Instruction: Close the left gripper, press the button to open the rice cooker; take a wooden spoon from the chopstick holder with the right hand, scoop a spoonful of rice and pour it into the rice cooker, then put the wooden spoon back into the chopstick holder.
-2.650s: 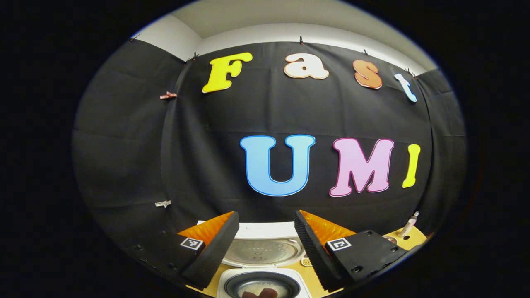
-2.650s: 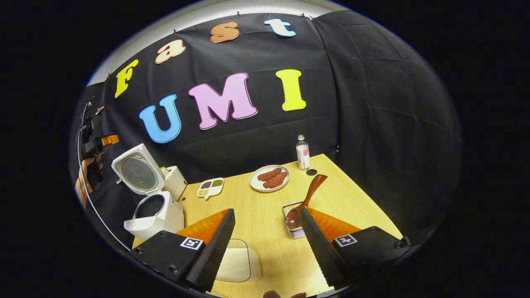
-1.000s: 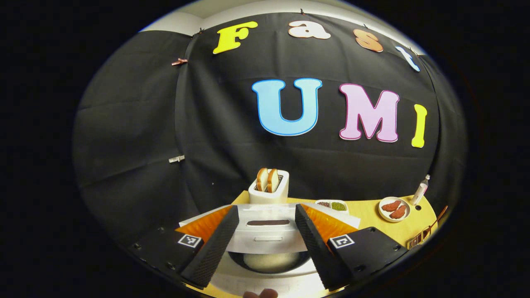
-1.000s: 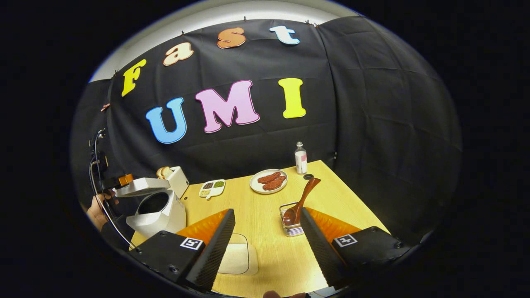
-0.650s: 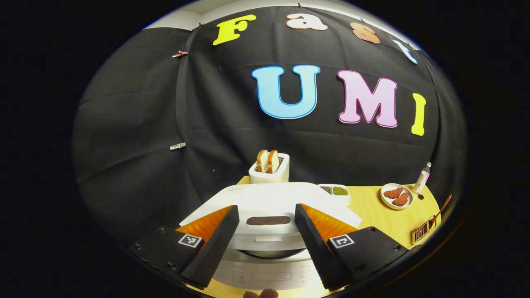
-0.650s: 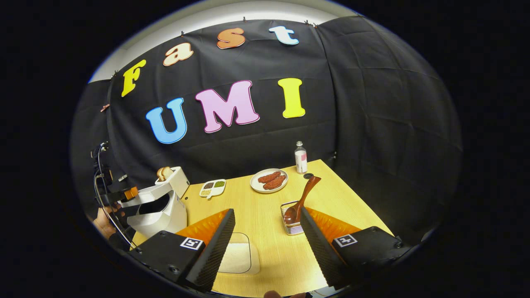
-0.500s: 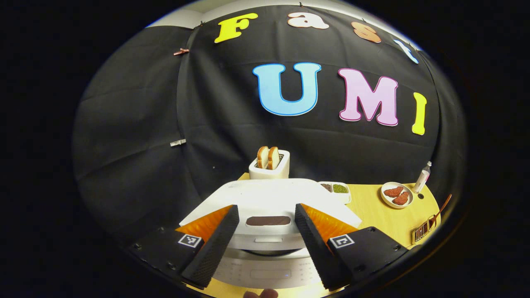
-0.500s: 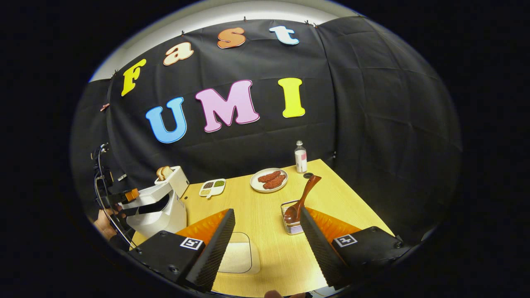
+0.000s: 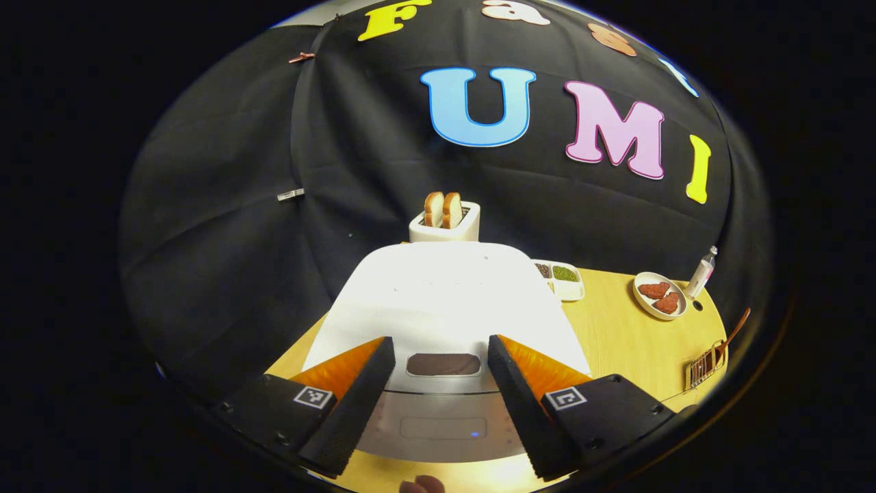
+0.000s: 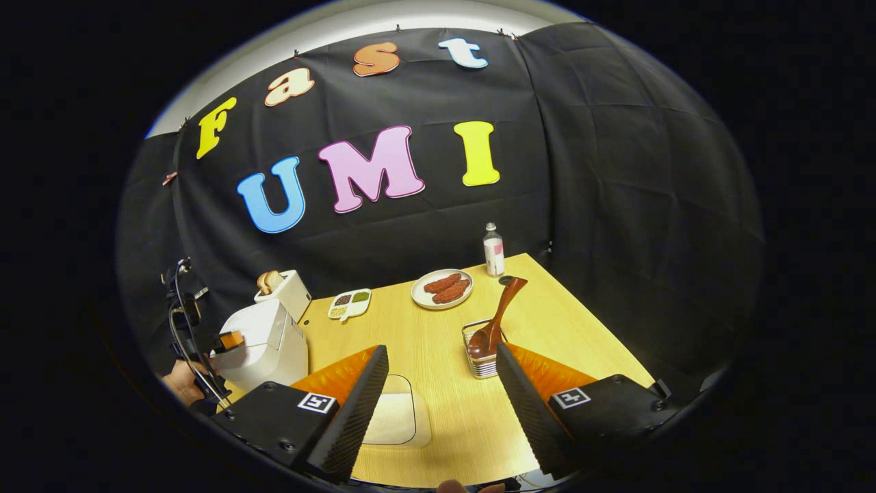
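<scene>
A white rice cooker (image 9: 445,308) sits lid-down at the left end of a pale wood counter (image 10: 438,342). The left hand-held gripper (image 9: 438,404), jaws wide apart, straddles its front button. The right hand-held gripper (image 10: 438,404) hovers wide and empty near the wooden spoon (image 10: 498,318), standing in its chopstick holder (image 10: 482,361), probably ready for pickup. Black cloth walls enclose the booth.

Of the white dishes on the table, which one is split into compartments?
The small tray beside the toaster: it holds separate portions of grains. The round plate near the bottle is undivided and carries meat pieces.
</scene>
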Action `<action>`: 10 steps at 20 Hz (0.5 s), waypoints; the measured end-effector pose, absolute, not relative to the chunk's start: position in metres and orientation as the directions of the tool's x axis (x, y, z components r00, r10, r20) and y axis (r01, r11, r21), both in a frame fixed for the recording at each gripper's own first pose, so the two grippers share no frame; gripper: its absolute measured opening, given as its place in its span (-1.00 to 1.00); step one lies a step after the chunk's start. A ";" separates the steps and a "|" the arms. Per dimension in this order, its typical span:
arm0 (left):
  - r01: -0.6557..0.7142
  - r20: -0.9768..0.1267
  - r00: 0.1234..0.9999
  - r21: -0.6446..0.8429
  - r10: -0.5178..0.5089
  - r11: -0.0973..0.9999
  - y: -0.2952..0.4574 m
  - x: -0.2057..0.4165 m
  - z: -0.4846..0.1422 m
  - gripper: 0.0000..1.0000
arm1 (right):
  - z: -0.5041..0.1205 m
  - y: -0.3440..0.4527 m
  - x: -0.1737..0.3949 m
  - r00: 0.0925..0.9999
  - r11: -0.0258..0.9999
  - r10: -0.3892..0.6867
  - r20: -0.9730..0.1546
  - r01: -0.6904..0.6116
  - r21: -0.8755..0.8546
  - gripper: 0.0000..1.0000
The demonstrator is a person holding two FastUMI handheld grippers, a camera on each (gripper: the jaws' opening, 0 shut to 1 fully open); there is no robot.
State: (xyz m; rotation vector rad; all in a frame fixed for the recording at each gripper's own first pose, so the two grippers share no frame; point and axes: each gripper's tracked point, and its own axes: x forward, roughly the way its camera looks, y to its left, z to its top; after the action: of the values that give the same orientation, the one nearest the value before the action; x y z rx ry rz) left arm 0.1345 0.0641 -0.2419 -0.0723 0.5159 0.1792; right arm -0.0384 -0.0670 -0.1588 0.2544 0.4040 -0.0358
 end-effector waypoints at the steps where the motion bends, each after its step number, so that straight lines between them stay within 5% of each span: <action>1: -0.190 -0.499 0.853 -0.020 0.155 0.982 0.064 0.135 -0.243 0.95 | -0.158 -0.068 -0.038 0.920 0.968 0.014 -0.392 0.086 0.237 0.97; 10: -0.192 -0.489 0.858 -0.015 0.161 0.981 0.065 0.138 -0.241 0.97 | -0.158 -0.059 -0.036 0.927 0.966 0.027 -0.374 0.072 0.247 0.97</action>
State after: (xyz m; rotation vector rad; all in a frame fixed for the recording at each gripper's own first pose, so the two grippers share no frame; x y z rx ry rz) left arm 0.1383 0.0652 -0.2405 -0.0640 0.5075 0.1854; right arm -0.0359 -0.0592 -0.1576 0.2611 0.3845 -0.0231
